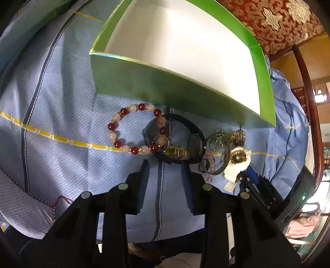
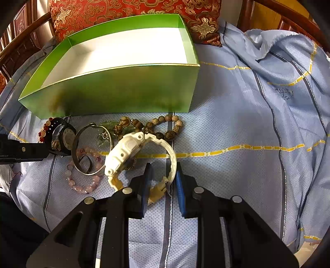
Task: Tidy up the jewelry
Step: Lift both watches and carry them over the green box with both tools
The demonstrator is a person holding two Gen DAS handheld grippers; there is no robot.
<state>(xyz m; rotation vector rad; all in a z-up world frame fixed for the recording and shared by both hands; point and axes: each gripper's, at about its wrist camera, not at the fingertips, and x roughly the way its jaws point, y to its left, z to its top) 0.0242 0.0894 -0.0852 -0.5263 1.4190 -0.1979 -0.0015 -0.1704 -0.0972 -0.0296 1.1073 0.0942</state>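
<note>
Hovering low over the blue checked cloth (image 2: 237, 115), both tools are pointed down at the jewelry. The right tool (image 2: 163, 181) has the strap of the white watch (image 2: 127, 152) between its blue pads, jaws narrowed around it; whether they actually press the band, I cannot tell. The left tool (image 1: 166, 175) has its jaws apart with nothing in them, poised just short of the black watch (image 1: 181, 140).

Beside that sits the red-and-white bead bracelet (image 1: 132, 129), overlapping the black watch's strap. A metal bangle (image 2: 90, 152) lies over a pink bead bracelet (image 2: 82, 181), and a brown wooden bead bracelet (image 2: 163, 125) rests near the green box (image 2: 115, 90), which stands open, white inside. Behind it, a red-and-gold cushion (image 2: 123, 10). Faint stitched lettering shows on the cloth at right, too small to read.
</note>
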